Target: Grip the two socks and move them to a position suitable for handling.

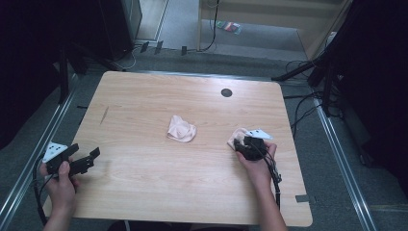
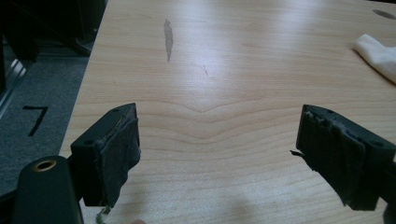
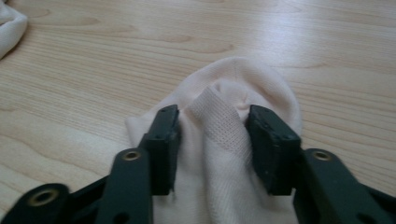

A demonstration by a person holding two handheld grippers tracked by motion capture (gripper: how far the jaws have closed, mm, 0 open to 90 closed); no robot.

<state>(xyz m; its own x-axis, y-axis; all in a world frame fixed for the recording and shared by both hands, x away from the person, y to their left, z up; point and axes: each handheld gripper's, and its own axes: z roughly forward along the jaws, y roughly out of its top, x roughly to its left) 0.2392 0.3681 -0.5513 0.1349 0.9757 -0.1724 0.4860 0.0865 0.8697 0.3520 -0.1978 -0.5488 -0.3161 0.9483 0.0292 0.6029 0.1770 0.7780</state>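
Right gripper (image 3: 212, 116) pinches a pale sock (image 3: 233, 154) near the wooden table's (image 1: 144, 183) right edge; left gripper (image 2: 217, 140), jaws wide apart, hovers over bare wood near left; grey floor (image 1: 337, 159) surrounds.

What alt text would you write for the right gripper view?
The right hand-held gripper pinches a bunched fold of a pale pink sock between its two black jaws on a light wooden table. A second pale sock lies at the upper left edge.

A pale pink sock (image 3: 233, 140) is seen bunched on the wooden table (image 1: 144, 183), near its right edge, with a ridge of ribbed fabric pushed up along its middle. A second pink sock (image 1: 181, 129) is found crumpled at the table's centre, well apart from it.
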